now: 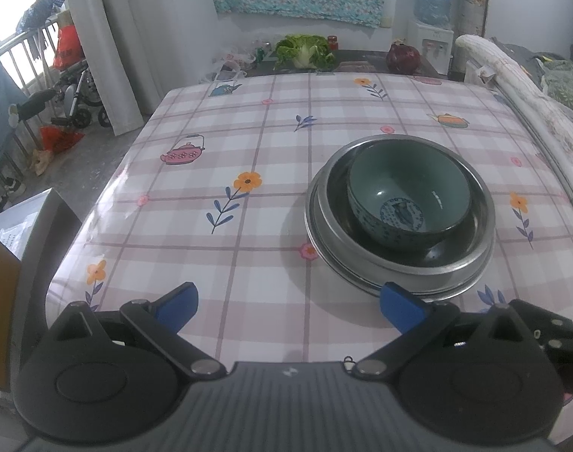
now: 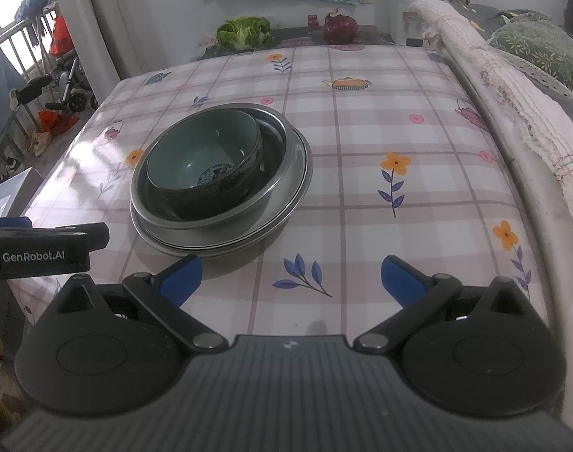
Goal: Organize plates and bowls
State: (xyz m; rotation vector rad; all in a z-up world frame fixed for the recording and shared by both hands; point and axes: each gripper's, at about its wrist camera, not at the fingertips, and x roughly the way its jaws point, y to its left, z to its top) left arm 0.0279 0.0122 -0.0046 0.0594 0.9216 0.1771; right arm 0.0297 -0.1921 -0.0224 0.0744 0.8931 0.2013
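Bowl [image 1: 407, 203] sat nested in steel plates [image 1: 399, 263] mid-surface for compactness; you held both grippers' [image 1: 288, 307] [image 2: 290, 277] jaws spread, empty.

The green bowl [image 1: 407, 199] is covering the floor of the steel bowl [image 1: 471, 260] it is sitting in, and that bowl is hiding most of the plates [image 1: 429, 290] stacked beneath, so their number is staying unclear. In the right wrist view the left gripper [image 2: 37, 248] is being cut off by the left frame edge, leaving its fingers unreadable there. The tabletop's [image 2: 362, 132] near edge is lying hidden behind each gripper body. Small items beside the lettuce [image 1: 305, 51] past the far edge are appearing too blurred to identify.
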